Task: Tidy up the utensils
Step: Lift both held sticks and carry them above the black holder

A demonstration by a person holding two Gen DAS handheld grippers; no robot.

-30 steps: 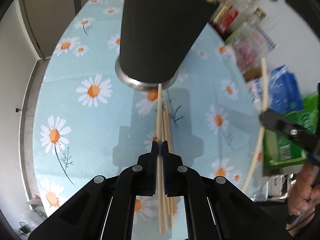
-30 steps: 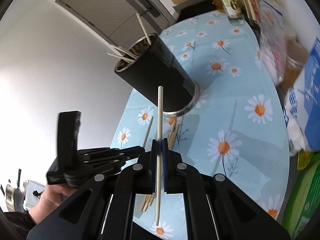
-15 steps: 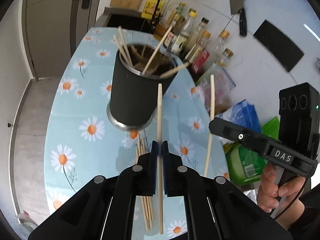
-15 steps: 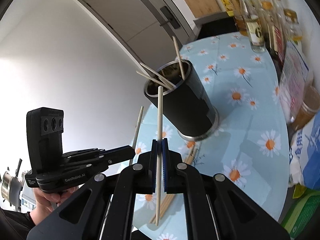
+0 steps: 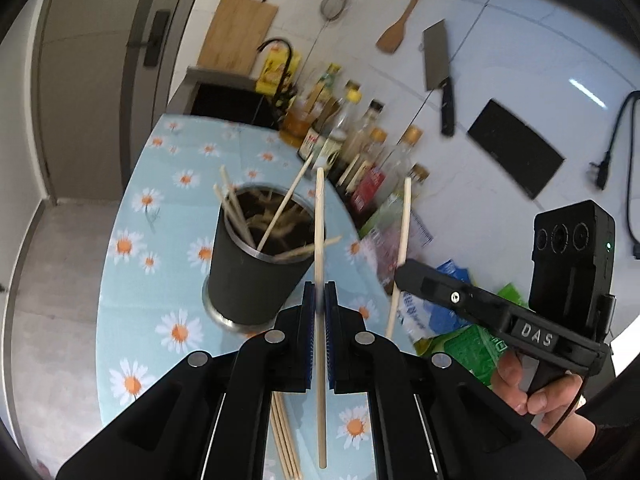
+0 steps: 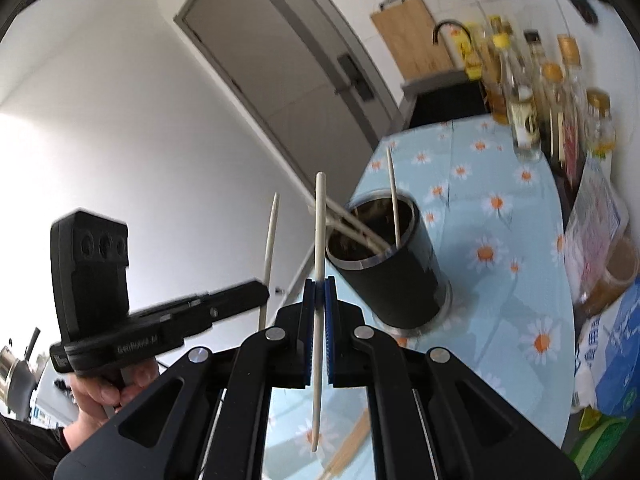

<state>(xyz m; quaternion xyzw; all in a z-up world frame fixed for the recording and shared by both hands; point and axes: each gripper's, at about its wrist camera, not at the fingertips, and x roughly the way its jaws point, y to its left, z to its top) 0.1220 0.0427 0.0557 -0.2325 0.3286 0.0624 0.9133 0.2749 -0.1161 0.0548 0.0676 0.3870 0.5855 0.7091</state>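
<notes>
A black metal-rimmed cup point(image 5: 248, 276) stands on the daisy-print tablecloth point(image 5: 176, 288) with several chopsticks leaning in it. My left gripper point(image 5: 319, 300) is shut on one pale chopstick point(image 5: 319, 220), held upright in the air, near and to the right of the cup. My right gripper point(image 6: 319, 292) is shut on another chopstick point(image 6: 319, 232), raised to the left of the cup point(image 6: 400, 280). Each gripper shows in the other's view: the right one point(image 5: 400, 274) with its chopstick point(image 5: 405, 224), the left one point(image 6: 262, 292) with its chopstick point(image 6: 270, 248). A few loose chopsticks point(image 5: 284, 432) lie on the cloth below.
A row of sauce bottles point(image 5: 360, 148) lines the table's far right side, with blue and green packets point(image 5: 452, 280) nearer. A jar point(image 6: 616, 276) and a blue bag point(image 6: 616, 360) sit along the right edge. A cleaver point(image 5: 438, 64) hangs on the wall.
Both grippers have risen with their chopsticks and tilted up. The cup now sits lower and farther off, its open top in sight, and the loose chopsticks stay on the cloth.
</notes>
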